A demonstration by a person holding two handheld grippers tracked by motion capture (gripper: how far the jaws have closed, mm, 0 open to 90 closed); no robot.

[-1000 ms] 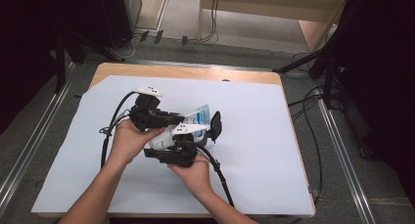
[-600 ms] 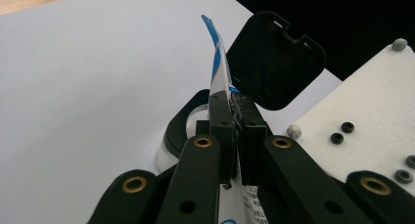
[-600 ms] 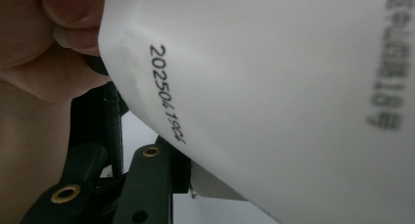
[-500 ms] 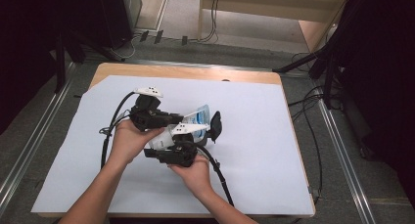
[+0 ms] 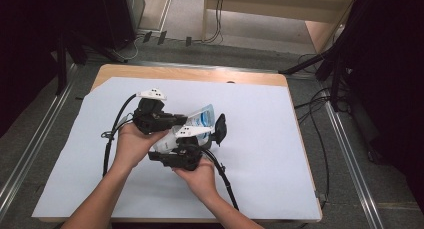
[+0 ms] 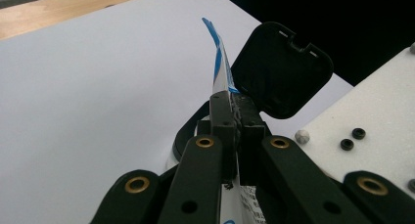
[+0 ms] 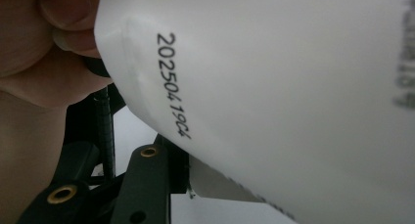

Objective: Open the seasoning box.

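Table: wooden top (image 5: 190,74) under a white sheet (image 5: 280,154).
Floor: grey (image 5: 190,11), cables at 12 o'clock (image 5: 218,19).
Rails: metal (image 5: 350,154), 3 and 9 o'clock.

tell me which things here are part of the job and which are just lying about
Part of the job:
- white and blue pouch
- left gripper, shut on the pouch's edge
- right gripper, around the pouch

Just lying about:
- white sheet covering the table
- floor cables

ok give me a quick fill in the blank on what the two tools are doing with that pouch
1. The left tool is ____ on the pouch's thin edge.
2. The sheet covering the table is ____ in colour.
3. The pouch is white and ____.

Missing words: shut; white; blue
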